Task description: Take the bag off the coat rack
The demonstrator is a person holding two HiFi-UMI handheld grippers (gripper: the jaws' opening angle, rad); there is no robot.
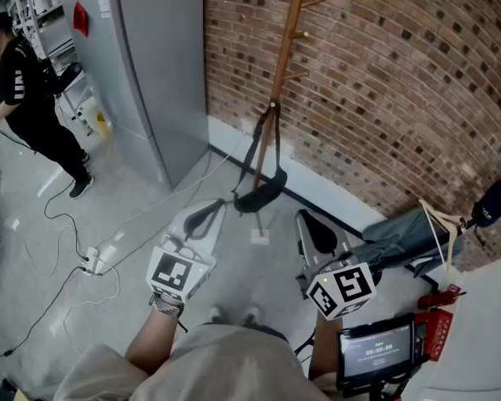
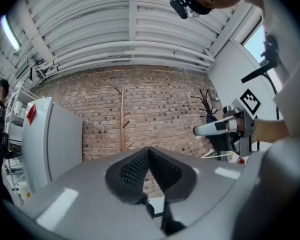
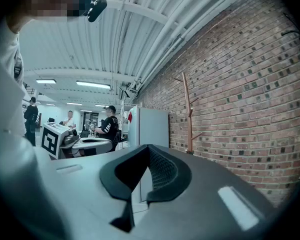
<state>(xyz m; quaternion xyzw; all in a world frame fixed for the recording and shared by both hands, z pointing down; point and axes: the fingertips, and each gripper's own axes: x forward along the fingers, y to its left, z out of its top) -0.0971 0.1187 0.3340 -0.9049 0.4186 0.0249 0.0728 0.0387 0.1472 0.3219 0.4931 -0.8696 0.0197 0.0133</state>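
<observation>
Against the red brick wall (image 1: 384,73), next to the tall grey metal cabinet (image 1: 150,73), we find the slender wooden coat rack (image 1: 288,36). Its pegs slant upward, which keeps a strap from sliding off. The small black strap bag (image 1: 259,195) hangs from a low peg, its body sagging beside the pole. We hold the left gripper (image 1: 207,215) and right gripper (image 1: 317,232) level and well short of the rack. Both have their jaws pressed together on nothing, so we judge the approach not yet begun.
</observation>
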